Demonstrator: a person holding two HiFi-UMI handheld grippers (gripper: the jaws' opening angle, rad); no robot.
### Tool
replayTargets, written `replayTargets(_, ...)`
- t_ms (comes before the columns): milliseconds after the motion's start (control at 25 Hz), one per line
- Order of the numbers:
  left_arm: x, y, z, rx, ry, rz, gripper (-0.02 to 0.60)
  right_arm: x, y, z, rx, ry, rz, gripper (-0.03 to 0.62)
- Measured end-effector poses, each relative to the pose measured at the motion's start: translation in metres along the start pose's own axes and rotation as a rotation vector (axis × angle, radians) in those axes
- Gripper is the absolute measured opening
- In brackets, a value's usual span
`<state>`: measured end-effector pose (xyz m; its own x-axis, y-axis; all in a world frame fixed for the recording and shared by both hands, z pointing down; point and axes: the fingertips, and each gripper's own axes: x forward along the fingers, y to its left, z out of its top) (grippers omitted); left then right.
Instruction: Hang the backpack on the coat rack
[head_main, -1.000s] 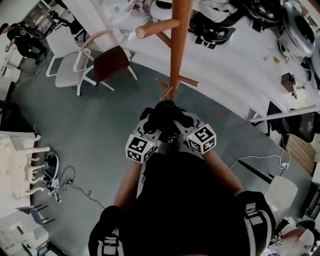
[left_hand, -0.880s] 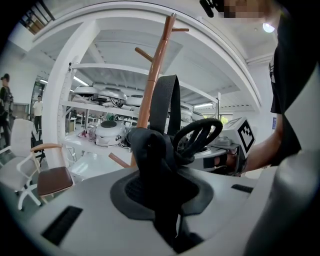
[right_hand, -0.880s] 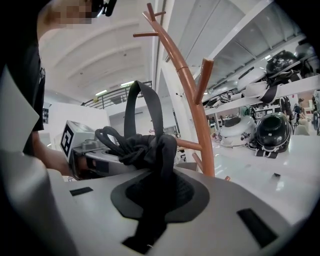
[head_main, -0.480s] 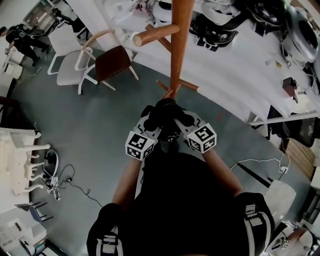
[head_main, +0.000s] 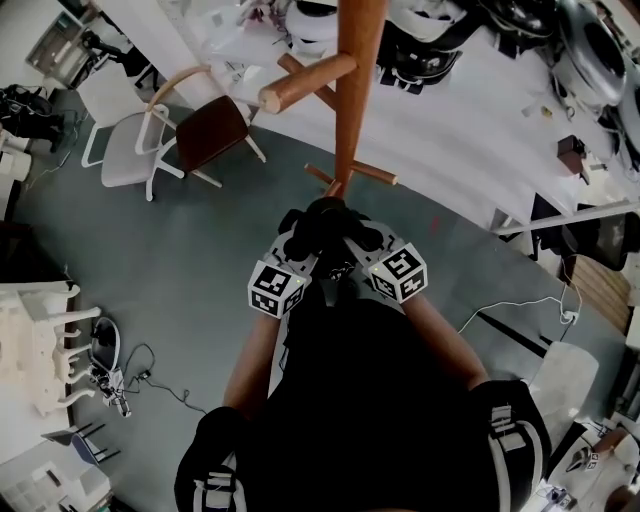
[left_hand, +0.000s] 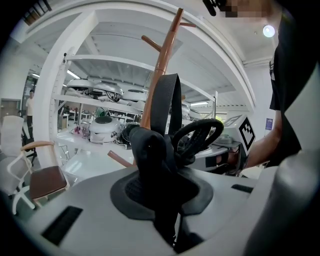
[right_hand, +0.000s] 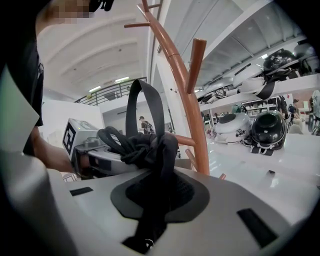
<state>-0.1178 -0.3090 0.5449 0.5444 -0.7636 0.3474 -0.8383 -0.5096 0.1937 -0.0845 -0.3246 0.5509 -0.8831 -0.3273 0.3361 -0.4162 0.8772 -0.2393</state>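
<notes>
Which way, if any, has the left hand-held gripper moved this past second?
Yes, slightly: the left hand-held gripper edged toward the coat rack pole, narrowing the gap to its low pegs.

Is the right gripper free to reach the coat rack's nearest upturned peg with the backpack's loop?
Probably yes. The right gripper, shut on the backpack, has the peg just beyond and above the loop, with nothing between them.

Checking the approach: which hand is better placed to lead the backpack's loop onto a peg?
Left, probably. Left tool and right tool both clamp the backpack, but the nearest upper peg juts toward the left tool's side of the pole.
</notes>
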Motion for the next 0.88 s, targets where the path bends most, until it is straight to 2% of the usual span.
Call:
replayTargets(320,0.013,0.019,-0.012,0.013,0.033,-0.057,0.089,0.018,-0.01,-0.013,-0.041,0.049,-0.058,0.061)
replayTargets(520,0.024,0.031,-0.016,-0.023,0.05,-0.112,0.089,0.028,-0.02,-0.017,0.013,0.052,-0.09,0.061)
replayTargets(880,0.045,0.044,-0.027,0.023,0.103,-0.206,0.089,0.039,-0.039,-0.032,0.077,0.036,-0.181,0.061)
